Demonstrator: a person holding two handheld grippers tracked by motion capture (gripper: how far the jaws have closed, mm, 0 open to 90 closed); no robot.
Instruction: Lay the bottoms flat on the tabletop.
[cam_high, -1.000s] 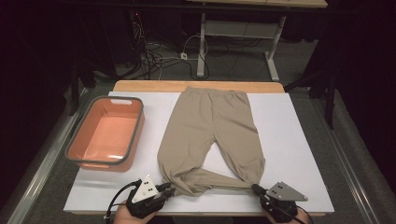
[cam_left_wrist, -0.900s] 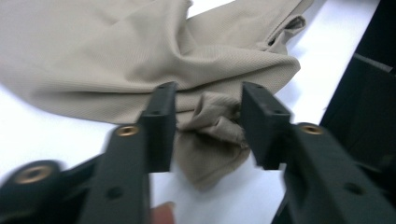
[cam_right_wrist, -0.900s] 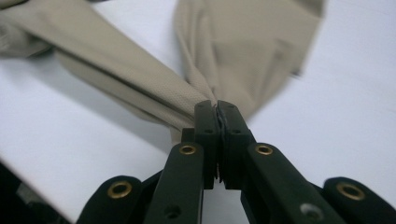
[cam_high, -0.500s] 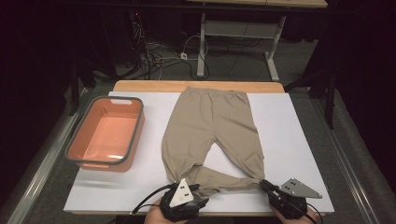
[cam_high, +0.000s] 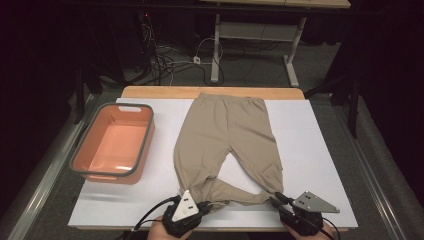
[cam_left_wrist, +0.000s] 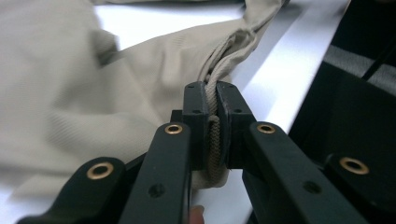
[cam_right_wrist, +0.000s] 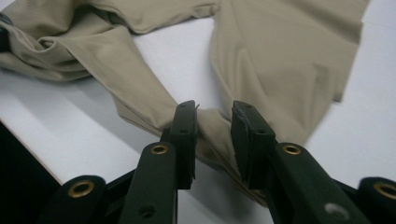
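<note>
One orange plastic tub (cam_high: 114, 145) with a grey rim sits at the left of the white tabletop (cam_high: 320, 145), well apart from one pair of beige trousers (cam_high: 227, 137) spread flat in the middle, waistband toward the far edge and two legs running toward the person. The left leg's end is folded across to the right along the near edge. Two hand-held grippers work at that near edge. The left gripper (cam_high: 205, 205), held low in the left hand (cam_high: 162, 231) with its grey three-cornered plate facing up, points right and away; its jaws have just been closing and, in the left gripper view, are pressed tight on a bunched, ribbed cuff (cam_left_wrist: 214, 135) of the trousers. The right gripper (cam_high: 275, 200), in the right hand (cam_high: 325, 232) at the table's near right, points left and away at the folded leg's tip; its jaws have just been opening and stand slightly spread, with a fold of beige fabric (cam_right_wrist: 212, 126) lying between them.
</note>
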